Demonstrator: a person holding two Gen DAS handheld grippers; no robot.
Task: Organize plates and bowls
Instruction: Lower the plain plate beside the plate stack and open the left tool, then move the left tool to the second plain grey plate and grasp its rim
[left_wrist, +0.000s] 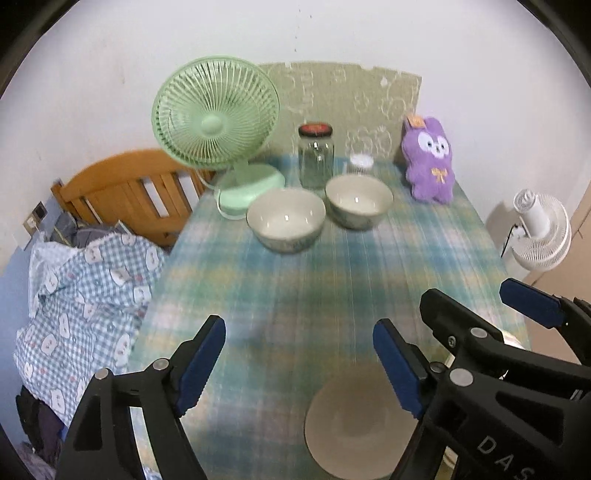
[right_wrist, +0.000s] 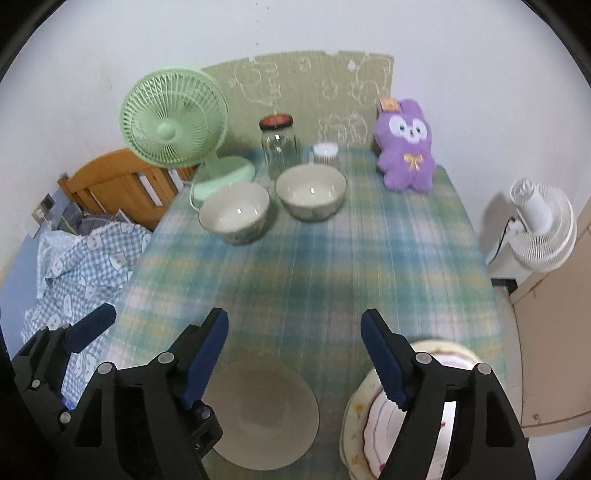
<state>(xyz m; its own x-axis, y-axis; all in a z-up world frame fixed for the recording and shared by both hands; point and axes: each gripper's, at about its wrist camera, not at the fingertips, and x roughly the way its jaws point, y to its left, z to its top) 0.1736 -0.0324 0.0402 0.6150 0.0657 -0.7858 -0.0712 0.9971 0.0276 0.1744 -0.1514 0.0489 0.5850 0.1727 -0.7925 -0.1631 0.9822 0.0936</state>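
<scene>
Both claws stand spread and empty above the near edge of the tabletop (left_wrist: 332, 280): the left claw (left_wrist: 299, 369) over bare cloth, the right claw (right_wrist: 295, 362) beside it. Under them lies a plain beige plate (right_wrist: 266, 417), flat on the cloth; just right of it sits a flowered plate stack (right_wrist: 360, 406), partly hidden. Two glazed bowls (left_wrist: 285, 218) (left_wrist: 359, 199) rest farther off, side by side, apart from each other. All look ceramic: stiff, fairly heavy, slick and breakable. I would pinch each bowl by its rim wall, and each plate at its raised edge.
</scene>
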